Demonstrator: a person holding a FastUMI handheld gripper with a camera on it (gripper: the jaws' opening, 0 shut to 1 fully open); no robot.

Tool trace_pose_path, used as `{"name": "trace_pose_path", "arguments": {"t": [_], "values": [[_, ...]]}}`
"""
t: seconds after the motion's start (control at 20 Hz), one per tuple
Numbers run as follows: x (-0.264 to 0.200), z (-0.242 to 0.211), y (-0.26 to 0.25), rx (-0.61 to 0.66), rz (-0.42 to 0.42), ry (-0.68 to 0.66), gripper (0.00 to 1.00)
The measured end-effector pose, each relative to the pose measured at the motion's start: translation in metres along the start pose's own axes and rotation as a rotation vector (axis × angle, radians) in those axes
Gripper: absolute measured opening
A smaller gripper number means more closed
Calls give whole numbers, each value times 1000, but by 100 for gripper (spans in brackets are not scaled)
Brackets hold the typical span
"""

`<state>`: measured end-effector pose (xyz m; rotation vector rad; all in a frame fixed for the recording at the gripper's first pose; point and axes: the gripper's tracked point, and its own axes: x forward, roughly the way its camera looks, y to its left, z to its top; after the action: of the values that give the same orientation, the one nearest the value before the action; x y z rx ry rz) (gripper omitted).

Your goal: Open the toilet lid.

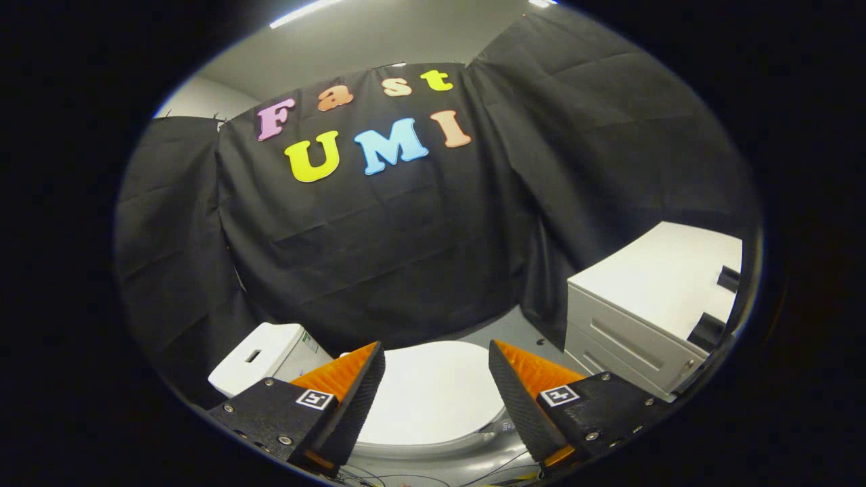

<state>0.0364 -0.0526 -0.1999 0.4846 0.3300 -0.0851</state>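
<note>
At the bottom centre of the frame the tool is spread wide, its two wedge-shaped fingers apart and gripping nothing. Their inner faces are ribbed and their outer faces finely textured; each sits on a block carrying small screws and a square printed marker. Thin cables trail across the floor just below them.

Between and just beyond the fingers lies the lid, closed flat on the bowl. It is a smooth, glossy, rounded oval, probably hard plastic, with a thin rim line along its near edge.

From here the main risk, as I judge it, is the grip itself. The lid's surface looks slick and its edge shallow, so a finger coming in too high would skate over the top instead of catching under the lip. Coming in too low could jam a tip against the seat or bowl. A lift taken off-centre might twist the hinge, and the lid could drop back with a slap if it slips free halfway.

To the lower left, beside the lid, stands the tank, boxy, white, with a small slot in its top. At the right is a pale cabinet with flat drawer fronts. Behind everything hangs creased black cloth.
</note>
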Motion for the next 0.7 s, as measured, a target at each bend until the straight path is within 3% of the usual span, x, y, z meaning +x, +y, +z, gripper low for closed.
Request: {"name": "trace_pose_path", "arguments": {"t": [0.4,0.55,0.7], "values": [[18,-71,-27,65,-28,135,95],[19,-96,-42,28,-91,183,95],[22,-103,-47,24,-101,195,95]]}}
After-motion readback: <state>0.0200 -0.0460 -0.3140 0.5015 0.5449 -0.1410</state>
